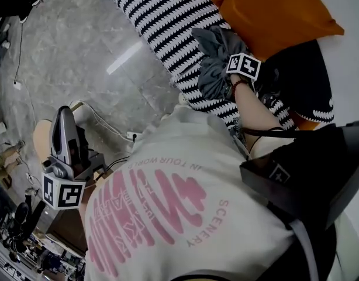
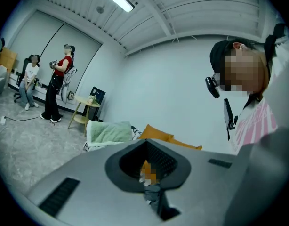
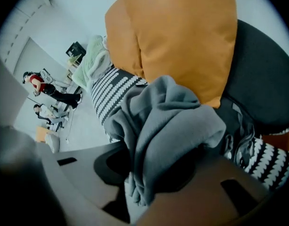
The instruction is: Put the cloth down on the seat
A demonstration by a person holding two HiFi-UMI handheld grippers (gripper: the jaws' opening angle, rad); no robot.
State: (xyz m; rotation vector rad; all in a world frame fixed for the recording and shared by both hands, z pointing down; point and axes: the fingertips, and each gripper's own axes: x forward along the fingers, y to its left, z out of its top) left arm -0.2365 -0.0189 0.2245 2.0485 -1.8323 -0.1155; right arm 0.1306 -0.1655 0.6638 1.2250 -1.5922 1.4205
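Note:
A crumpled grey cloth (image 1: 213,56) hangs above the black-and-white striped seat (image 1: 162,10), and my right gripper (image 1: 227,70) is shut on it. In the right gripper view the cloth (image 3: 168,126) spills out from between the jaws and hides the pads of that gripper (image 3: 140,192). The striped seat (image 3: 107,88) runs off behind it. My left gripper (image 1: 64,122) is held low at the left, away from the seat and pointing upward. Seen in its own view, the left gripper (image 2: 154,197) has its jaws together with nothing between them.
An orange cushion (image 1: 267,10) and a black cushion (image 1: 302,81) lie on the seat beyond the cloth. Cables (image 1: 109,127) trail over the grey floor. Two people (image 2: 57,86), a small round table (image 2: 85,109) and a green blanket (image 2: 109,131) are farther off.

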